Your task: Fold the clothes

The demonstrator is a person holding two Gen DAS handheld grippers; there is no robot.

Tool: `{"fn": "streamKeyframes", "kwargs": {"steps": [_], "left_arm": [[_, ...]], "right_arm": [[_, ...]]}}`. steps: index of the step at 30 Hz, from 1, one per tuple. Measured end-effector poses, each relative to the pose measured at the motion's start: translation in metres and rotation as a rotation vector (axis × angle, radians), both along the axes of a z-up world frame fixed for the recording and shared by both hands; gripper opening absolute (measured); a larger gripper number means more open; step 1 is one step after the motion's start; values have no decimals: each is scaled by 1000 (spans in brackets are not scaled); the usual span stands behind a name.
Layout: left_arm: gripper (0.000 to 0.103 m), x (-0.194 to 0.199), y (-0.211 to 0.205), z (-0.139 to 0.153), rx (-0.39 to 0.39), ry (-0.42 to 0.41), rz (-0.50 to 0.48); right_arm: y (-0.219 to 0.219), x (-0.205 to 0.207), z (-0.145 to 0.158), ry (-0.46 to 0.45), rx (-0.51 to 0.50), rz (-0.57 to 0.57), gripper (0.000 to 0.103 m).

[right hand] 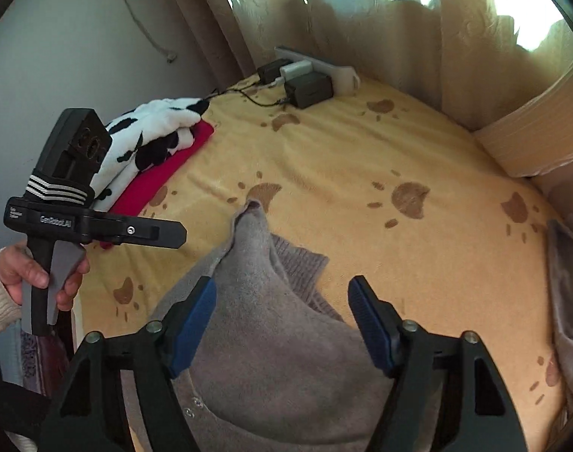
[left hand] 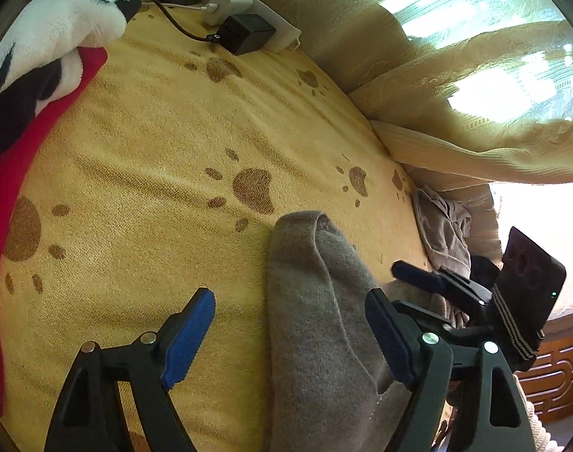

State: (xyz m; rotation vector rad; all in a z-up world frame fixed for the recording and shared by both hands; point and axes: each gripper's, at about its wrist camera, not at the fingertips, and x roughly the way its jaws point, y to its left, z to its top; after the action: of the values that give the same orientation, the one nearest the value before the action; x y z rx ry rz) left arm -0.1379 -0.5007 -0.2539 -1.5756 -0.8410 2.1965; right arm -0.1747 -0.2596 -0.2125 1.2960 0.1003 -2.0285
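A grey knit sweater (right hand: 271, 346) lies on the yellow paw-print bed cover (right hand: 361, 173), with one sleeve (left hand: 316, 301) folded over and stretched out across the bed. In the left wrist view my left gripper (left hand: 288, 335) is open above that sleeve; the cloth runs between the blue pads (left hand: 188, 335) and neither presses on it. My right gripper (right hand: 282, 324) is open too, with its fingers hovering wide over the sweater body. Each gripper shows in the other's view: the right one (left hand: 403, 288) beside the sleeve, the left one (right hand: 173, 231) held by a hand (right hand: 41, 275).
A folded cow-pattern fleece (right hand: 151, 128) rests on a folded red garment (right hand: 162, 173) at the back left. A power strip with chargers (right hand: 309, 83) sits by the curtain (right hand: 399, 37). Another grey garment (right hand: 569, 282) lies at the right edge. A carved wooden piece (left hand: 553, 376) stands beside the bed.
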Motion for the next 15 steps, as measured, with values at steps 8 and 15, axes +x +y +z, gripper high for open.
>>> {"fn": "streamKeyframes", "kwargs": {"steps": [8, 15], "left_arm": [[84, -5, 9, -11, 46, -35, -23], [84, -21, 36, 0, 79, 10, -100]], "right_arm": [[-7, 9, -23, -46, 46, -46, 5], [20, 31, 28, 124, 93, -219, 5]]}}
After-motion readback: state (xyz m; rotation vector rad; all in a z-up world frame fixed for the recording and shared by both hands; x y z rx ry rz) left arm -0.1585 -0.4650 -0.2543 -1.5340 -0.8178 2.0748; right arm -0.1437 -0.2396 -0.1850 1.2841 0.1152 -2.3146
